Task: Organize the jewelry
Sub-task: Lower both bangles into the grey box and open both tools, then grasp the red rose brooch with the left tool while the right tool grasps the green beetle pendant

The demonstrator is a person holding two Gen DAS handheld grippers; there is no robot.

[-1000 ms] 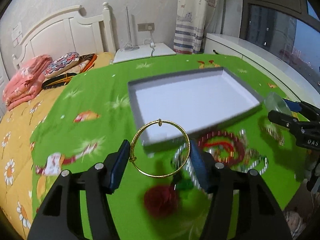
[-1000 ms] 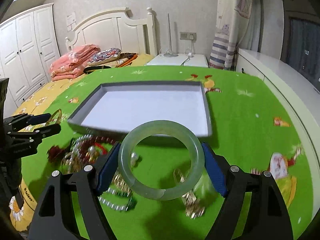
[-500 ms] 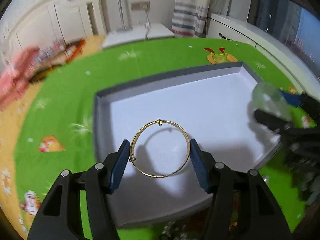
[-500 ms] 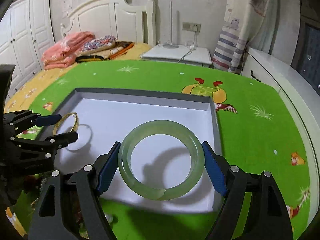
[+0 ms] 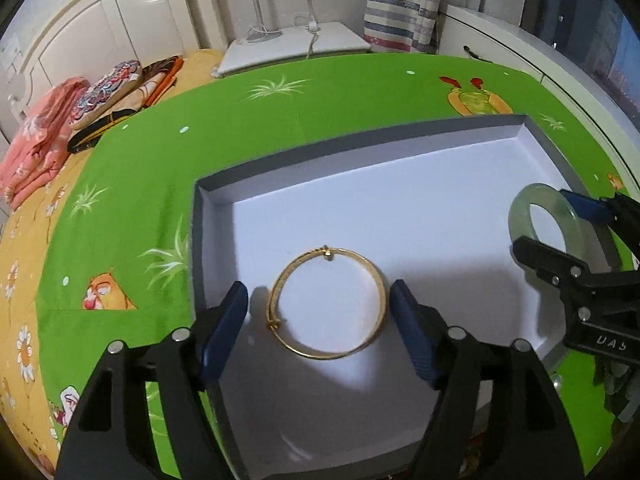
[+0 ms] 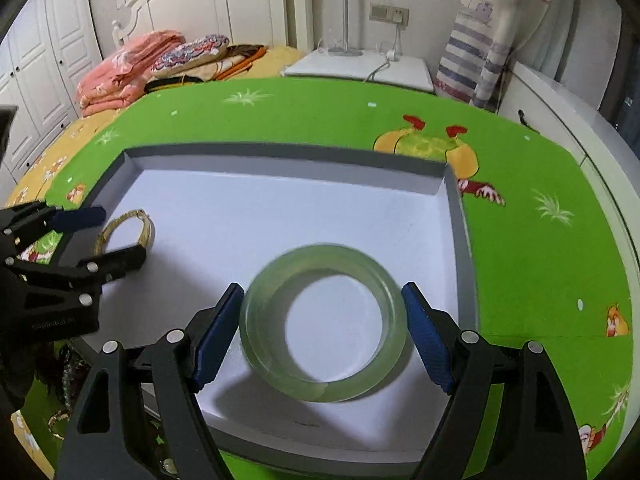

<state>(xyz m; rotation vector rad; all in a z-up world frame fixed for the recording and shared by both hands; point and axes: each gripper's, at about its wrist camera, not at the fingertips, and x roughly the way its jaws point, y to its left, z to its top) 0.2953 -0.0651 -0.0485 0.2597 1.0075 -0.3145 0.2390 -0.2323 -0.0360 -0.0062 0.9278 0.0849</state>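
Observation:
A grey-walled tray (image 5: 208, 216) with a white floor lies on the green cloth; it also shows in the right wrist view (image 6: 452, 200). My left gripper (image 5: 320, 320) is over its left part, jaws parted, with a thin gold bangle (image 5: 376, 280) between the pads; a gap shows at the left pad. My right gripper (image 6: 324, 324) is over the tray's right part with a thick pale green jade bangle (image 6: 394, 312) between its pads, blurred, a small gap at each side. The jade bangle also shows in the left wrist view (image 5: 520, 208).
Loose beaded jewelry (image 6: 68, 364) lies on the green cloth (image 6: 540, 260) by the tray's near left corner. A bed with folded pink bedding (image 6: 120, 72) and a white nightstand (image 6: 360, 64) stand behind.
Both grippers have moved forward from the jewelry pile to over the tray and lower. Both jaws have widened, loosening the gold and jade bangles.

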